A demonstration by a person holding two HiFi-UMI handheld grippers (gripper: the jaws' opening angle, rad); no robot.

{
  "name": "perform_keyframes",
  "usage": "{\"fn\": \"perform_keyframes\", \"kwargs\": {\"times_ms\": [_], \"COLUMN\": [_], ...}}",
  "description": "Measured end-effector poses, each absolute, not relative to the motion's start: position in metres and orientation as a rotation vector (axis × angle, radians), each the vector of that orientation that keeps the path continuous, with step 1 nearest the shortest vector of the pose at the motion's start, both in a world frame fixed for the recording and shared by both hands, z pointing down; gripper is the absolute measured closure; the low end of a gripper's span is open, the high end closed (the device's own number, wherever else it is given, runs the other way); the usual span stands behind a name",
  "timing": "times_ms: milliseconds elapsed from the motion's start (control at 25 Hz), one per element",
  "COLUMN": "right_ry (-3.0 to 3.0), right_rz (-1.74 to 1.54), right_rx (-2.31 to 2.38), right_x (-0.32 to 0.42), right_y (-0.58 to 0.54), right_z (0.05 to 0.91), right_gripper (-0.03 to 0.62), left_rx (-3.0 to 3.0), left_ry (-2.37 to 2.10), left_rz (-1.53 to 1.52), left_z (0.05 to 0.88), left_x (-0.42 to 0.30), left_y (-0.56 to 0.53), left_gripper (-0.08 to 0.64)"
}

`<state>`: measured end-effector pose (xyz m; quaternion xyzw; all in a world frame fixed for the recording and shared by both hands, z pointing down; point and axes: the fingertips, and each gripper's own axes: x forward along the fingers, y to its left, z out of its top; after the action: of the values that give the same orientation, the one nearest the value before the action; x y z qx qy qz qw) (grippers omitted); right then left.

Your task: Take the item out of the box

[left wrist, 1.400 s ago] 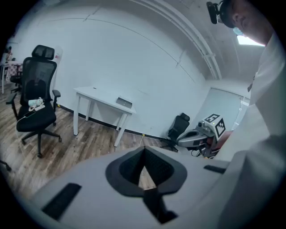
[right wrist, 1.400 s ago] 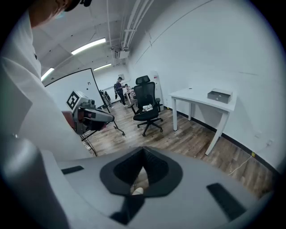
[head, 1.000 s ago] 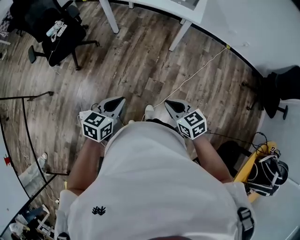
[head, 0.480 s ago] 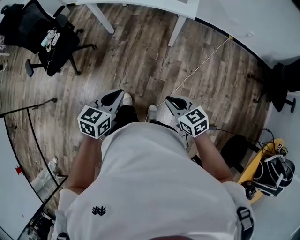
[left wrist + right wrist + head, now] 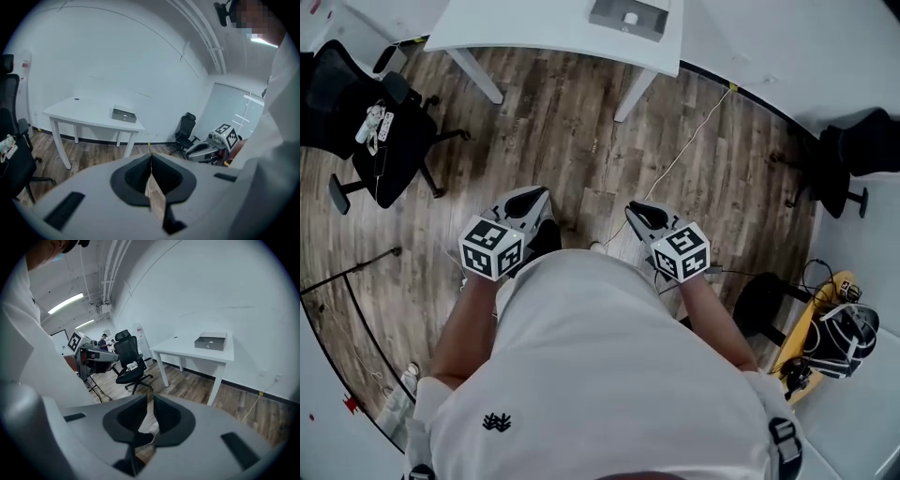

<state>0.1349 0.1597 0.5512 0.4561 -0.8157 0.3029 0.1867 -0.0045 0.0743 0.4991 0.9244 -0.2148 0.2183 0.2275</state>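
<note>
Head view: the box is recorded on the white table, well apart from the left gripper and the right gripper; nothing of the task is judged done, with approach, reach and lift-out all left. Left gripper view: the jaws are shown pressed together on nothing, with the box far ahead. Right gripper view: the jaws, just opening, are parted by a narrow empty gap; the box is untouched and its contents too small to tell.

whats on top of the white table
A grey box sits on the white table, toward one end. A small pale thing shows inside it, too small to identify; the box's walls hide the rest.
</note>
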Motion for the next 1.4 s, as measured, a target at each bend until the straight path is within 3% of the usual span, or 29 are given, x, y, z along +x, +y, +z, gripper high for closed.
{"fn": "perform_keyframes", "kwargs": {"times_ms": [400,600,1040,1400], "right_ry": [-2.201,-2.156,-2.092,-2.05], "right_rz": [0.862,0.856,0.906,1.012], "right_rx": [1.429,1.485,1.548,1.603], "right_x": [0.11,0.118,0.194,0.281], "right_y": [0.028,-0.023,-0.142,-0.263], "right_z": [0.531,0.524,0.534,0.551], "right_gripper": [0.547,0.474,0.361,0.345], "left_rx": [2.594,2.589,2.561,2.485], "left_ry": [-0.512,-0.506,-0.654,-0.878], "left_rz": [0.598,0.596,0.567,0.544], "left_z": [0.49,0.499,0.494,0.489], "left_x": [-0.067,-0.087,-0.107,-0.104], "left_y": [-0.048,-0.077,-0.125,-0.182], "left_gripper": [0.553,0.552,0.554,0.554]}}
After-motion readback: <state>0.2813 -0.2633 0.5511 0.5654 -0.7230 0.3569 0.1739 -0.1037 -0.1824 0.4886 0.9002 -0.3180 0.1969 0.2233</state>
